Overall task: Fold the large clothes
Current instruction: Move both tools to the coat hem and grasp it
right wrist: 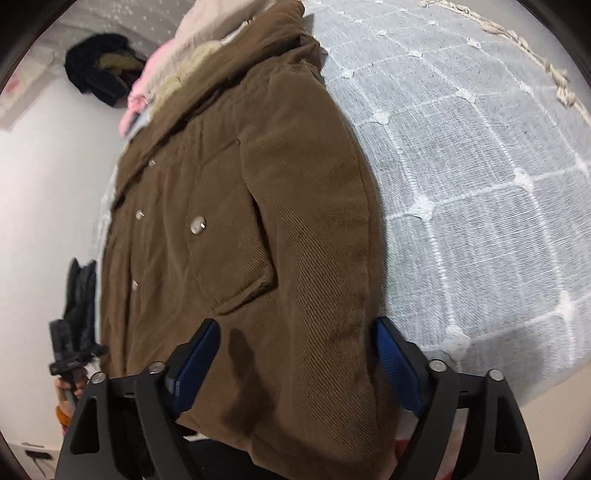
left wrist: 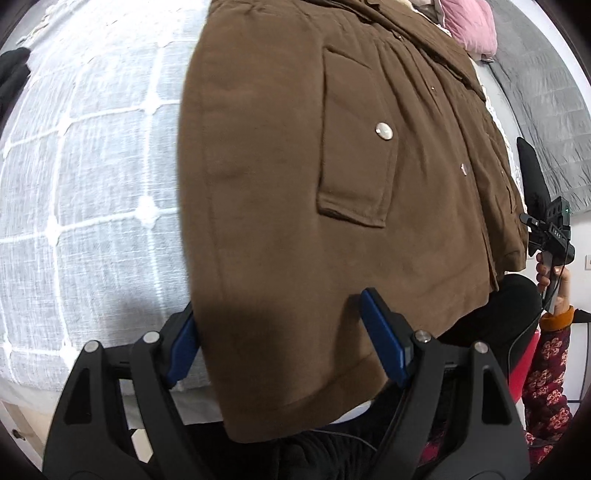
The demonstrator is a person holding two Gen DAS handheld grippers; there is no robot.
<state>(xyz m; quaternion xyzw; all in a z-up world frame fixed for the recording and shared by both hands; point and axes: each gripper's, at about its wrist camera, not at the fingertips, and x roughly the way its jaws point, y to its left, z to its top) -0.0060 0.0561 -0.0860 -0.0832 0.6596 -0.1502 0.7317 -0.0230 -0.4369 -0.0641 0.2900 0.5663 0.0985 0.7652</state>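
both wrist views look steeply down, close over the brown coat [left wrist: 295, 184] (shared, from opposite hem corners).

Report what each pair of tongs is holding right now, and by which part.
Nothing is held. The left tongs and right tongs both stand open over the brown coat's hem, pads not pressing it.

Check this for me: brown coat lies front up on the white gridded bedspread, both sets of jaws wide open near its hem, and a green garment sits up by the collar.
One thing is off: the garment by the collar is pink, not green; the left wrist view shows it. The rest holds: brown coat front up on the white gridded bedspread, with the left gripper and right gripper both wide open near its hem.
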